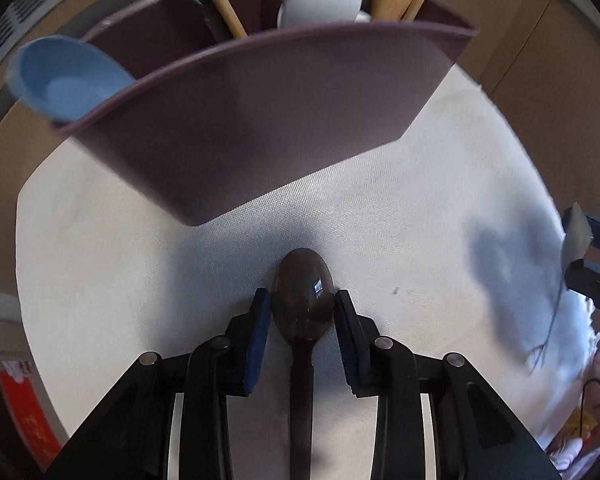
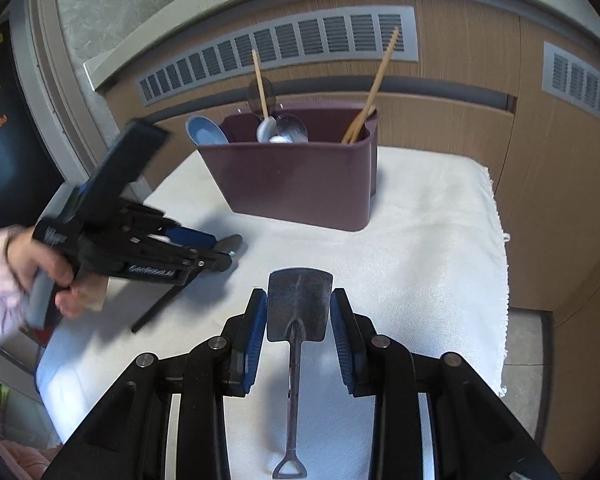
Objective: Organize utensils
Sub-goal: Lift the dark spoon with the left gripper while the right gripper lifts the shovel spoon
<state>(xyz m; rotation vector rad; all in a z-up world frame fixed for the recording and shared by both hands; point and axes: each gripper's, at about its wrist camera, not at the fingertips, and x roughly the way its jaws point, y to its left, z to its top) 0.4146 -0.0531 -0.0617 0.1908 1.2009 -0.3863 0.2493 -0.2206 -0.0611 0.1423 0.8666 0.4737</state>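
Blue-padded jaws of left gripper (image 1: 302, 308) at bottom centre of left wrist view, narrowed around bowl of dark spoon (image 1: 302, 294); pads right at bowl's edges, firm contact not certain. Handle runs down between the fingers toward lower frame edge. Spoon glossy, dark brown, small window glint on bowl; lying flat on white cloth (image 1: 100, 240).

Right gripper (image 2: 299, 312) at bottom centre of right wrist view, jaws likewise drawn in either side of shovel-shaped metal spoon (image 2: 299, 306) (flat square blade, loop-ended handle pointing to bottom edge). Pads close against blade sides; appears lifted off cloth, judging by shadow beneath, so probably gripped.

Outward: maroon utensil holder (image 2: 300, 184) upper centre of right view, standing on cloth, already holding blue spoon (image 2: 206, 130), pale spoons and wooden chopsticks (image 2: 374, 84). In left view holder fills upper half, close ahead of dark spoon. Person's hand (image 2: 48, 276) at left edge of right view, working left gripper.

Step judged: both utensils at pick-up, none yet moved to holder. Next move calls for secure pinch on dark spoon, lift clear, tilt handle-down, lower into a free compartment without knocking standing utensils.
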